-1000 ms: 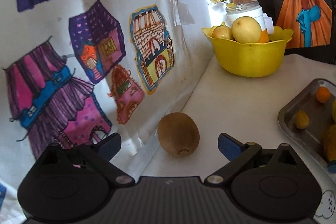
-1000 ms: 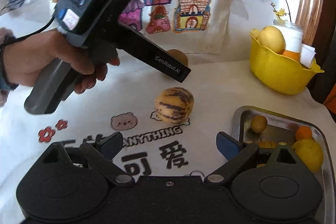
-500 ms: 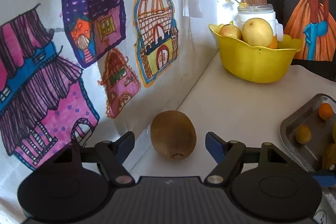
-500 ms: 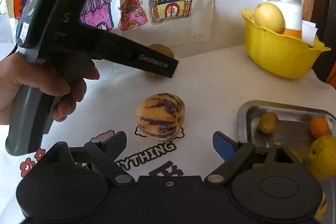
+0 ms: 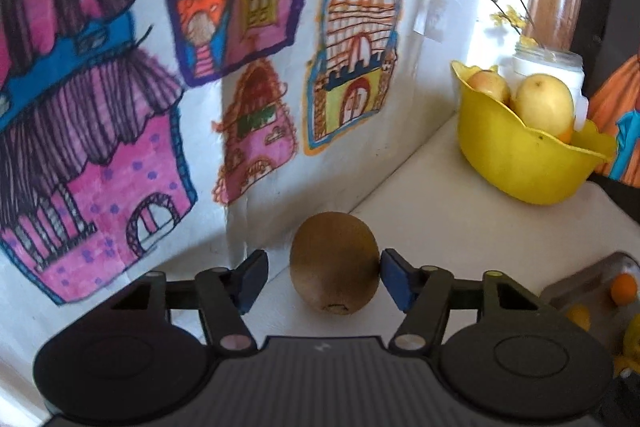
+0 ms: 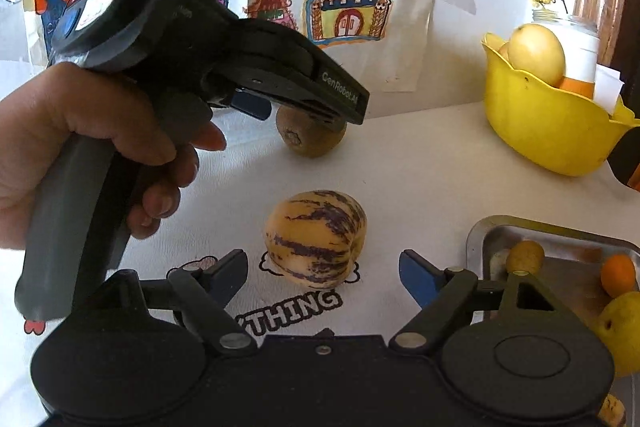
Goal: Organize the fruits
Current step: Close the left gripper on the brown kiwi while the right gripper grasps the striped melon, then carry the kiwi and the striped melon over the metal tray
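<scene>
A brown kiwi [image 5: 335, 263] lies on the white table by the painted wall sheet. My left gripper [image 5: 323, 279] straddles it and its jaws are closing. The right pad [image 5: 394, 279] is at the kiwi's side, and a gap shows at the left pad [image 5: 252, 281]. In the right wrist view a hand [image 6: 92, 147] holds the left gripper [image 6: 304, 119] over the kiwi [image 6: 310, 139]. A cream fruit with purple stripes [image 6: 316, 237] sits between the fingers of my right gripper [image 6: 322, 277], whose jaws are closing with gaps on both sides.
A yellow bowl [image 6: 540, 131] [image 5: 520, 163] with pale round fruits stands at the back right, a white jar behind it. A metal tray [image 6: 492, 231] [image 5: 580, 279] at the right holds small orange and yellow fruits. The painted paper sheet [image 5: 160, 107] rises close on the left.
The left gripper rolled, moved in around the kiwi and narrowed its jaws. The right gripper moved closer to the striped fruit, its jaws narrowing too.
</scene>
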